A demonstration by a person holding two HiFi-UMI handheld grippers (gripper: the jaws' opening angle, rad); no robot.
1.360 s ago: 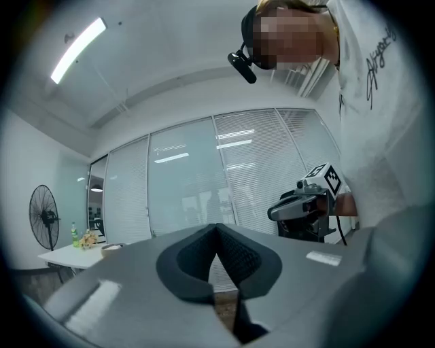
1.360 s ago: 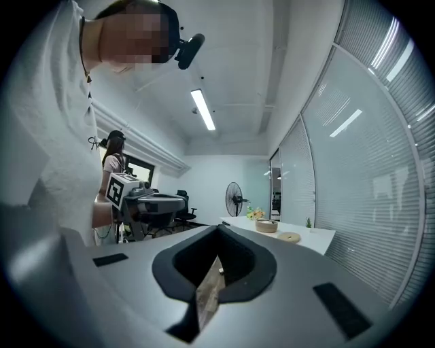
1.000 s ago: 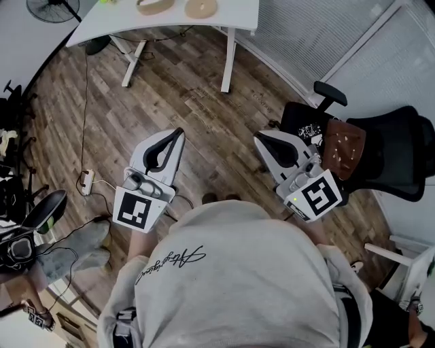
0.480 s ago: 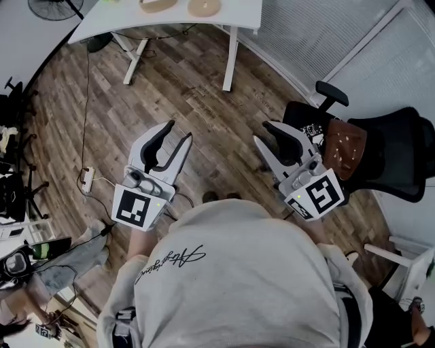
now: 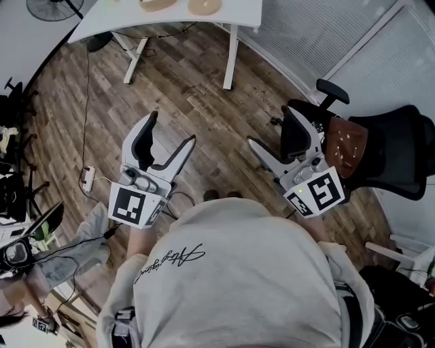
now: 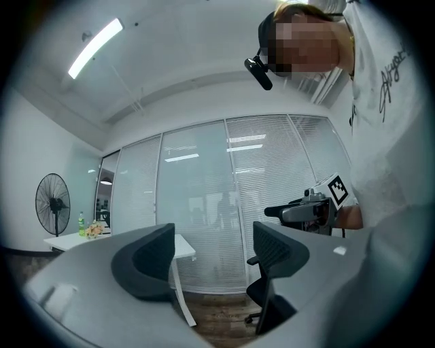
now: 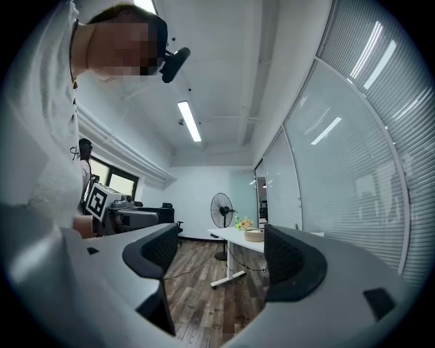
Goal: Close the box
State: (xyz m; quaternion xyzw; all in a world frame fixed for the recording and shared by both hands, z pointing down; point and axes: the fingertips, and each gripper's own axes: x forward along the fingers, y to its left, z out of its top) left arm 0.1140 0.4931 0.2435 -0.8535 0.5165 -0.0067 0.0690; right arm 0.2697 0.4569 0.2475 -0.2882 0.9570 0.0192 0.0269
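Observation:
No box shows in any view. In the head view the person holds both grippers out level over the wooden floor. My left gripper [image 5: 172, 128] is open, nothing between its jaws, which have just been opening. My right gripper [image 5: 270, 126] is open and empty too, its jaws also just spread. In the left gripper view the left gripper [image 6: 212, 246] frames only the glass wall and a chair, with the right gripper [image 6: 309, 211] off to the right. The right gripper view has the right gripper [image 7: 221, 257] framing floor and a desk, with the left gripper [image 7: 126, 217] at its left.
A white desk [image 5: 170, 17] with two round dishes stands ahead, and a fan [image 5: 54, 8] is at the far left. At the right, a black office chair [image 5: 380, 149] sits by the blinds-covered glass wall. A power strip [image 5: 86, 180] and cables lie on the floor. Another person [image 5: 27, 255] sits at the lower left.
Both grippers' jaws went from shut to wide apart, with nothing between them. The hands stayed roughly in place. The person at the lower left shifted.

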